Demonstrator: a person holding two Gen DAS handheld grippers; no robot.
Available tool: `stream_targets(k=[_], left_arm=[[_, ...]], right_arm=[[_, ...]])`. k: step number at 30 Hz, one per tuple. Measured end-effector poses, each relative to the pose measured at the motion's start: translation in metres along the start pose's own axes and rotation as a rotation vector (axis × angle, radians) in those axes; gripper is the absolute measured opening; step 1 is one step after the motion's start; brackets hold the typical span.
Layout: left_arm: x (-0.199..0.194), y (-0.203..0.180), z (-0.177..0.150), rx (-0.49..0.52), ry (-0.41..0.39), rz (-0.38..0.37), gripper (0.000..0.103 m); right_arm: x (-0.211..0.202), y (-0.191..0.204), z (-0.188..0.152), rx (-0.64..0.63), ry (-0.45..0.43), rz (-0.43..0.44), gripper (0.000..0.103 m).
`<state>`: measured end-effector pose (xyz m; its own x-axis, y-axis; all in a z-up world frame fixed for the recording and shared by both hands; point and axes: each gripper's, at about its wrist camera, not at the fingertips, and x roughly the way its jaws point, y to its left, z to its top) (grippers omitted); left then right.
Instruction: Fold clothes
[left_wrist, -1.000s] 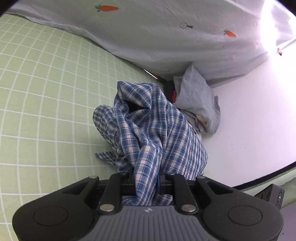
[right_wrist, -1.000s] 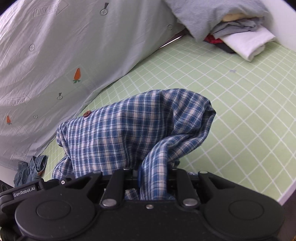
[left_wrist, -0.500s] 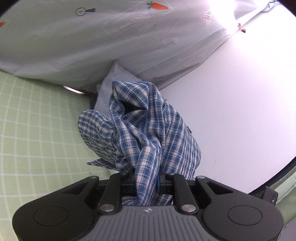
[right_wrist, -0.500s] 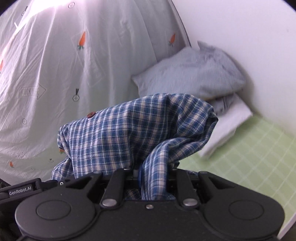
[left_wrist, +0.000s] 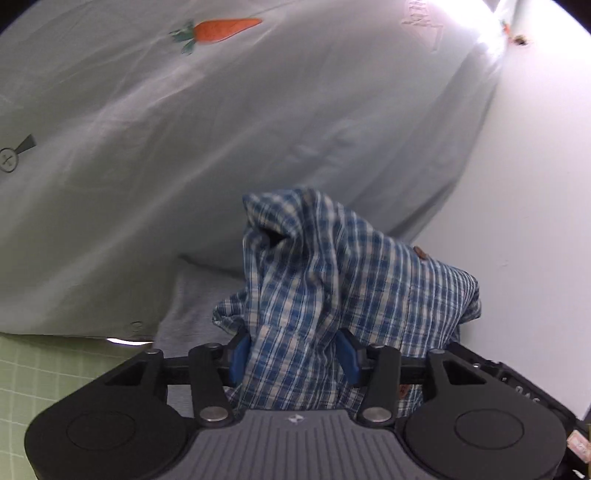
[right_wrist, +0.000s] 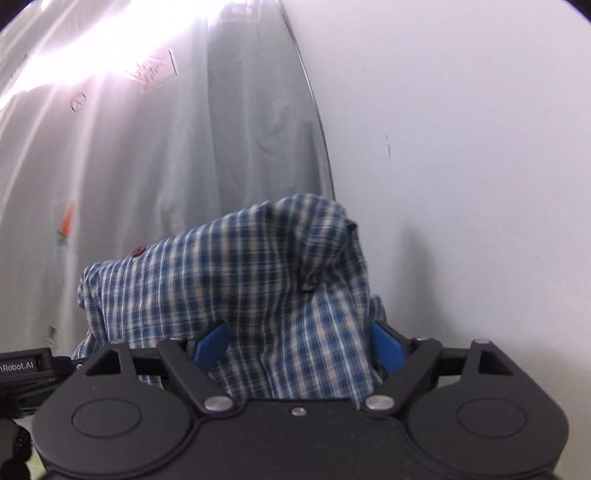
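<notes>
A blue and white plaid shirt is bunched up and draped over both grippers. In the left wrist view it lies between the blue pads of my left gripper, whose jaws stand apart. In the right wrist view the same shirt hangs over my right gripper, whose blue pads are spread wide with cloth lying loose between them. Both grippers point upward toward the wall and curtain. A brown button shows on the shirt.
A pale grey curtain with carrot prints hangs behind. A white wall is on the right. A grey garment and a strip of green checked bedsheet show low left in the left wrist view.
Both grippers have tilted upward, so the bed and clothes pile dropped out of view. Both sets of jaws, shut on the shirt before, now stand apart with the cloth loose between them.
</notes>
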<state>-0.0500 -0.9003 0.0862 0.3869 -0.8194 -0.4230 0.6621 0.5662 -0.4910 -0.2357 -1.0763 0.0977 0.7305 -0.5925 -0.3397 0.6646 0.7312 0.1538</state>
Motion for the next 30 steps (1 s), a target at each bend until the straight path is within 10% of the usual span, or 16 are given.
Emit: stream_targets(k=[6,9,16,30], left_arm=[[0.029,0.010,-0.011,0.088,-0.073,0.112,0.062],[0.062,0.008,-0.010,0.130,-0.044,0.134,0.064],[0.113,0.055,-0.007,-0.004,0.080,0.160,0.086],[-0.065,0.018,-0.068,0.304,-0.040,0.108,0.102]], right_arm=[[0.012,0.020,-0.035,-0.066,-0.194,0.052,0.083],[0.045,0.036,-0.045,-0.137,-0.140,0.120,0.080],[0.113,0.023,-0.070,-0.088,0.005,-0.011,0.083],[-0.052,0.018,-0.098,-0.078,0.022,0.010,0.103]])
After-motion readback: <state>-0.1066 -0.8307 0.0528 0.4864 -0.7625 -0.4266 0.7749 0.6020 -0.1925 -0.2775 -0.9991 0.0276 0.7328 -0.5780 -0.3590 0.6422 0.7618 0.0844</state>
